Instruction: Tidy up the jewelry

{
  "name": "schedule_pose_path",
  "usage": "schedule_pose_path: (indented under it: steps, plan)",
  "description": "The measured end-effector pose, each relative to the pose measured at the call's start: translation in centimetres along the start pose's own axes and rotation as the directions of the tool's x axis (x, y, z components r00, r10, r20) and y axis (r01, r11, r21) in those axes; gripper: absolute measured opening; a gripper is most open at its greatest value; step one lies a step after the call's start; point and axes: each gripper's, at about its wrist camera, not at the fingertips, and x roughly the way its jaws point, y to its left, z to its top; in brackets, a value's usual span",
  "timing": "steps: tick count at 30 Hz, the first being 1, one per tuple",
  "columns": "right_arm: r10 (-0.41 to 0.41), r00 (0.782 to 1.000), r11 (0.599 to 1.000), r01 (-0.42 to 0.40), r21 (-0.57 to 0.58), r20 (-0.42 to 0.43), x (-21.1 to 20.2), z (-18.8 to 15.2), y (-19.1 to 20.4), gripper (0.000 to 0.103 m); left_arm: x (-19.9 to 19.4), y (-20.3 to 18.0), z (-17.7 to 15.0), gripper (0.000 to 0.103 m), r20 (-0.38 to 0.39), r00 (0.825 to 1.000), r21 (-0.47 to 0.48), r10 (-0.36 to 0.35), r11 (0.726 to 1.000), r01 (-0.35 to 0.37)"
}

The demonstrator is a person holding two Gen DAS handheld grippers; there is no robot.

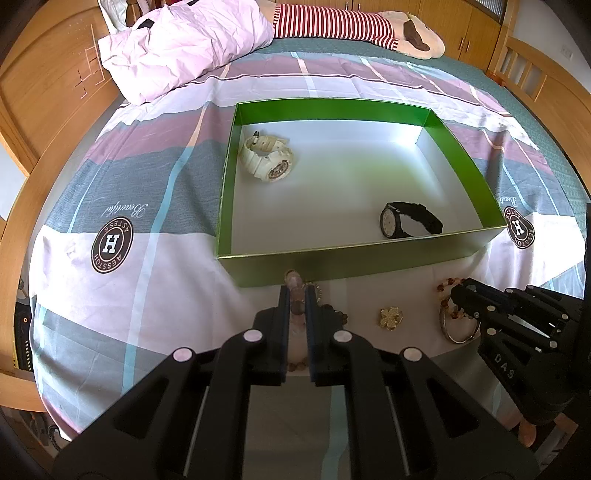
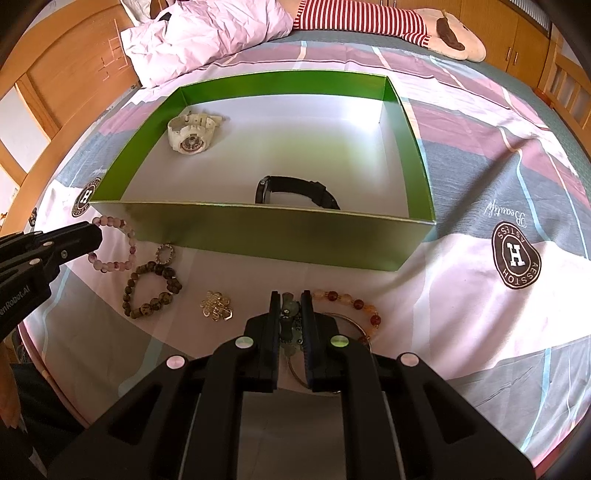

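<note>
A green box (image 1: 332, 256) (image 2: 258, 236) with a white floor lies on the bedspread. Inside it are a white watch (image 1: 266, 158) (image 2: 188, 136) and a black watch (image 1: 410, 219) (image 2: 295, 192). Just in front of the box, my left gripper (image 1: 297, 291) (image 2: 98, 236) is shut on a pink bead bracelet (image 1: 291, 275) (image 2: 110, 221) that rests on the cloth. To its right, my right gripper (image 2: 290, 295) (image 1: 460, 291) is shut on a small green-bead charm (image 2: 290, 306), beside an amber bead bracelet (image 2: 354, 304) and a silver bangle (image 1: 458, 334).
Between the grippers lie a dark brown bead bracelet (image 2: 151, 288), a small beaded ring (image 2: 164, 254) and a gold knot brooch (image 2: 216, 308) (image 1: 391, 317). A crumpled pink quilt (image 1: 177, 48) and a striped plush toy (image 1: 332, 22) lie beyond the box. Wooden bed frames flank the bed.
</note>
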Motion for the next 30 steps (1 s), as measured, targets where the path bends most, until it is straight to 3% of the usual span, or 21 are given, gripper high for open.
schedule_pose_path:
  steps: [4,8,14,17,23,24,26,30]
  plan:
    - [0.053,0.996,0.999,-0.053,0.006,0.079,-2.0,0.5,-0.1,0.01,-1.2,0.5,0.4,0.008,0.062,0.998,-0.027,-0.012,1.0,0.013]
    - [0.129,0.971,0.991,-0.131,-0.003,0.199,-5.1,1.3,0.0,0.01,-3.2,1.0,1.2,0.008,0.142,0.989,-0.029,-0.028,0.999,0.032]
    - [0.138,0.955,0.988,-0.151,0.029,0.264,-6.2,3.8,-0.8,0.01,-4.9,2.0,4.1,0.008,0.185,0.973,-0.048,-0.139,0.988,0.15]
    - [0.144,0.953,0.985,-0.163,0.051,0.265,-5.1,5.5,-1.2,0.01,-4.5,2.1,5.8,0.008,0.201,0.968,-0.056,-0.148,0.985,0.163]
    - [0.096,0.976,0.991,-0.112,0.072,0.193,-0.8,6.6,-1.5,0.012,0.5,2.4,7.2,0.008,0.102,0.984,-0.113,-0.144,0.981,0.156]
    - [0.099,0.978,0.99,-0.115,0.076,0.183,-0.4,6.6,-1.7,0.013,1.3,2.5,7.2,0.009,0.091,0.987,-0.121,-0.132,0.982,0.143]
    - [0.118,0.98,0.985,-0.137,0.107,0.163,-0.3,6.3,-2.3,0.031,1.9,2.6,6.9,0.024,0.079,0.99,-0.129,-0.117,0.984,0.126]
    - [0.15,0.976,0.979,-0.169,0.117,0.16,-2.7,5.0,-3.3,0.035,0.8,2.4,5.9,0.029,0.074,0.99,-0.089,-0.118,0.988,0.125]
